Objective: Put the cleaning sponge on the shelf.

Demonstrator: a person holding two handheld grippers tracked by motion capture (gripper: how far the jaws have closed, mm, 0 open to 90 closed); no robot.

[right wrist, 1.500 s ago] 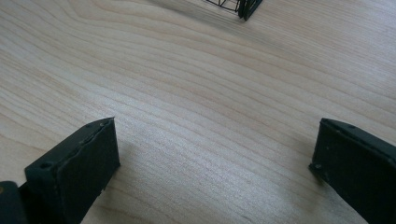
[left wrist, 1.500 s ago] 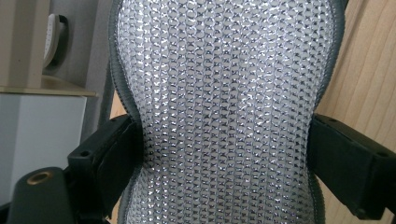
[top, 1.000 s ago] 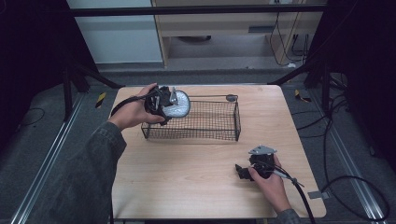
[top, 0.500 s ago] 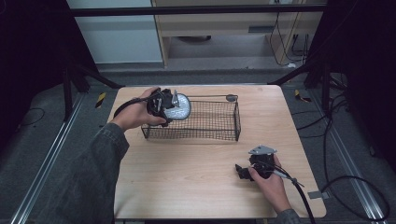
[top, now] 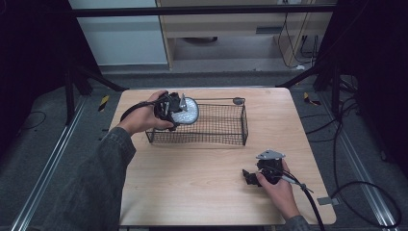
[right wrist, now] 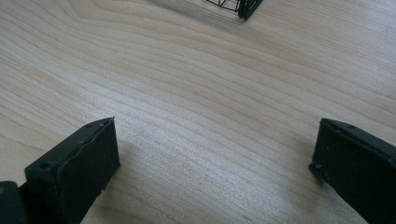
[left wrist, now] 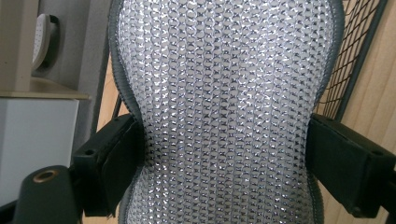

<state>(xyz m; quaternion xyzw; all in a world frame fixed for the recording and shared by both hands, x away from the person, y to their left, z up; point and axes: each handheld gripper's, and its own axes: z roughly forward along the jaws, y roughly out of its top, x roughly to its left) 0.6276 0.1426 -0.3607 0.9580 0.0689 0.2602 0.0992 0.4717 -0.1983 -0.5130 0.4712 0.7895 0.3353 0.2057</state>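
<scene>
A silvery mesh-covered pad with a grey rim (top: 186, 111) hangs over the left end of the black wire basket (top: 226, 140). My left gripper (top: 179, 111) is shut on it; in the left gripper view the pad (left wrist: 224, 107) sits pinched at its waist between the two black jaws, and the left gripper (left wrist: 224, 154) grips it from both sides. My right gripper (top: 248, 177) rests low on the wooden table (top: 192, 187) at the front right, apart from the basket. Its jaws stand wide open over bare wood, nothing between them (right wrist: 215, 154).
A corner of the basket (right wrist: 243, 8) shows at the top of the right gripper view. A small dark round thing (top: 237, 101) sits by the basket's far right corner. Cables trail off the table's right side (top: 312, 202). Dark frame posts flank the table.
The left gripper with the pad has shifted slightly right over the basket's left end. The right gripper has stayed in place.
</scene>
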